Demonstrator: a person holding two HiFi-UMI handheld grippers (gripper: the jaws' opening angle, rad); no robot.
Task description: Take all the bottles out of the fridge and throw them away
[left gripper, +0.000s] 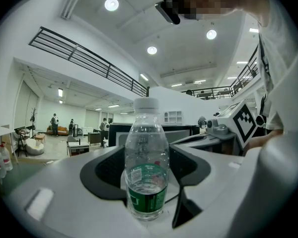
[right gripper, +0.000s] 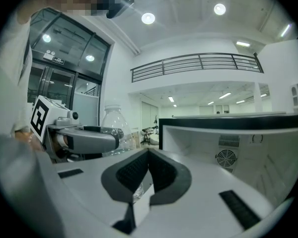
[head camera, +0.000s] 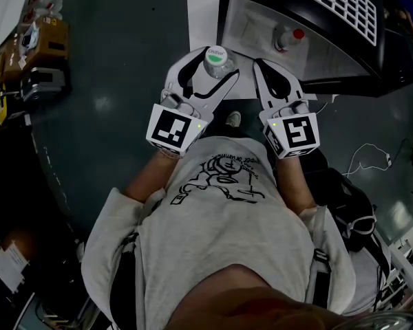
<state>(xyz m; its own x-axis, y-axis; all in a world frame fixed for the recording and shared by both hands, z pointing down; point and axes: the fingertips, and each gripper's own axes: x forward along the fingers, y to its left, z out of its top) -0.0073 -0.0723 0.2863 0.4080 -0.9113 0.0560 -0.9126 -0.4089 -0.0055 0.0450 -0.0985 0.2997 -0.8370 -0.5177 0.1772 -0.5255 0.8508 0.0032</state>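
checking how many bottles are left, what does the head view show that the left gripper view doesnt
Only the head view: a red-capped bottle inside the fridge. Only the left gripper view: the green label on the clear bottle, and distant people. Both: the left gripper shut on that clear bottle, the right gripper beside it.

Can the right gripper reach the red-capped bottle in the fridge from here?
Probably yes. The right gripper sits shut and empty at the open mouth of the fridge, with nothing visible between it and the red-capped bottle inside. Its jaws would have to open first.
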